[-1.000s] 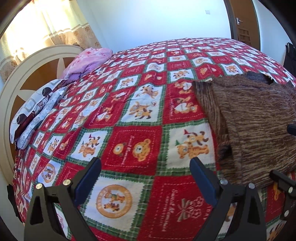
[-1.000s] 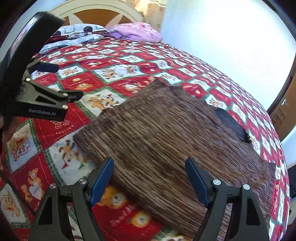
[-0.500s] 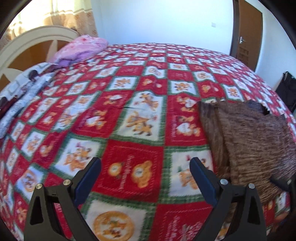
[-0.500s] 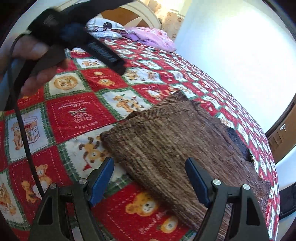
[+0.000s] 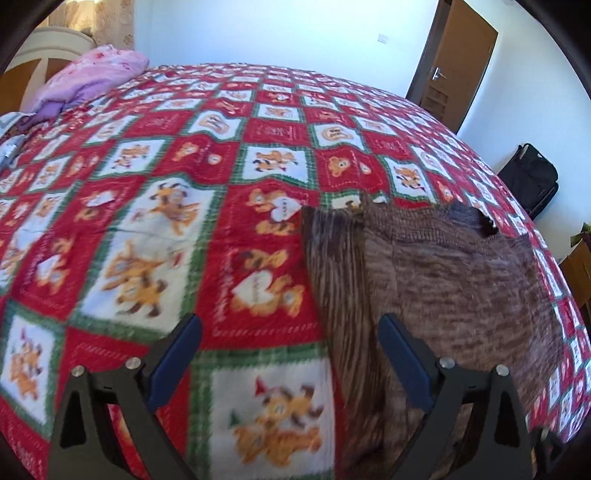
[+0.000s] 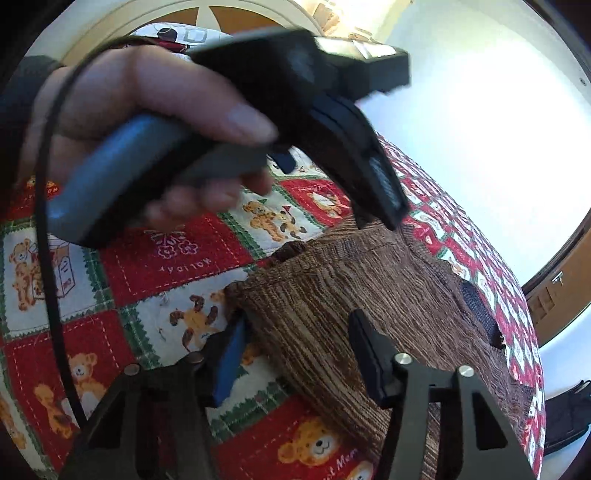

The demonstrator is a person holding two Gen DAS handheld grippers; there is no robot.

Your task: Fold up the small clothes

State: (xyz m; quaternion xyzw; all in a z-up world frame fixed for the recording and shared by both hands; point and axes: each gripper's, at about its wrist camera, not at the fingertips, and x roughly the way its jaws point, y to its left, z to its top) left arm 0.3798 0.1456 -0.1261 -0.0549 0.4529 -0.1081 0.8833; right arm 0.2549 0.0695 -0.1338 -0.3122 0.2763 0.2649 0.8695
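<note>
The brown knit sweater (image 5: 443,295) lay flat on the bear-print quilt (image 5: 166,221), its near edge cut off behind the fingers in both views. The left gripper (image 5: 290,363) was spread wide, holding nothing, above the sweater's left edge. The right gripper (image 6: 295,354) was also released, straddling the sweater's corner; whether it touched was hard to tell. A blurry hand (image 6: 140,110) blocked the headboard (image 6: 110,26).

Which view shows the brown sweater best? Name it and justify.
The left wrist view: the brown sweater lies nearly whole and unobstructed on the quilt. In the right wrist view, the left gripper overlaps its far edge and the right gripper crowds its near corner.
</note>
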